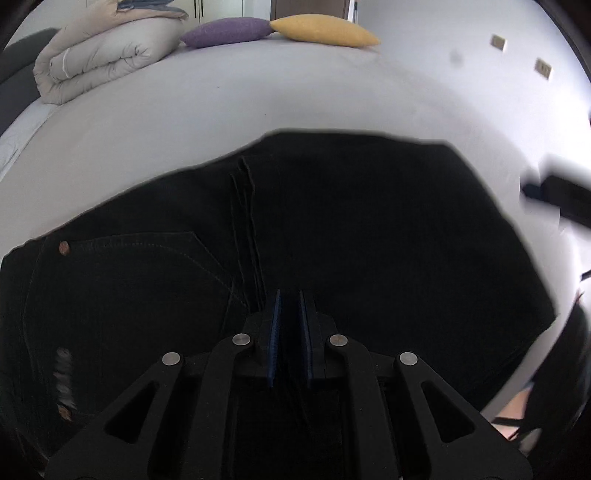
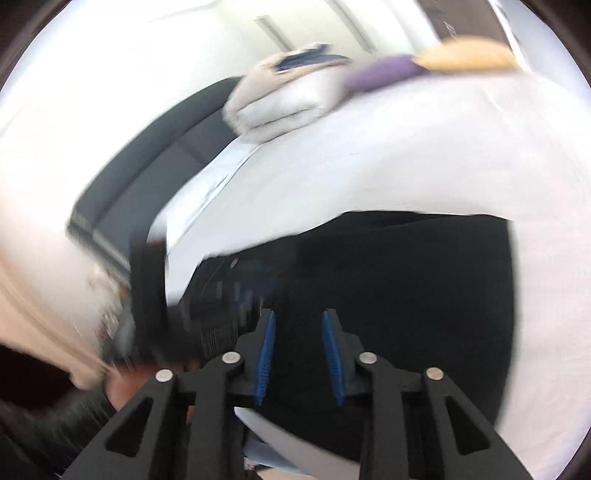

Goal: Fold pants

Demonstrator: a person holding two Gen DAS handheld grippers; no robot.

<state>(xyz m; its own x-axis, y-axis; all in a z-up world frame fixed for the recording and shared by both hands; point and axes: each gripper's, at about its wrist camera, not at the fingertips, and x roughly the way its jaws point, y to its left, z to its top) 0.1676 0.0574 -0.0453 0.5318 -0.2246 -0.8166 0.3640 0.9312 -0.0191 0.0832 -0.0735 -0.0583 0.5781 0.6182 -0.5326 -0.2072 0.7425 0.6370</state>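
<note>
Black pants (image 1: 351, 229) lie folded on a pale bed sheet (image 1: 258, 92), with a back pocket and a copper rivet (image 1: 64, 246) at the left. My left gripper (image 1: 290, 295) hovers low over the pants, its blue pads a narrow gap apart with only thin dark threads between them. In the blurred right wrist view, the pants (image 2: 406, 266) lie below my right gripper (image 2: 297, 314), which is open and empty above the cloth. The left gripper's body (image 2: 147, 266) shows as a dark blur at left.
A folded beige duvet (image 1: 107, 51), a purple cushion (image 1: 225, 31) and a yellow cushion (image 1: 325, 29) lie at the far end of the bed. A dark headboard or sofa (image 2: 147, 162) runs along the bed's left side. The person's arm (image 2: 33, 325) is at the lower left.
</note>
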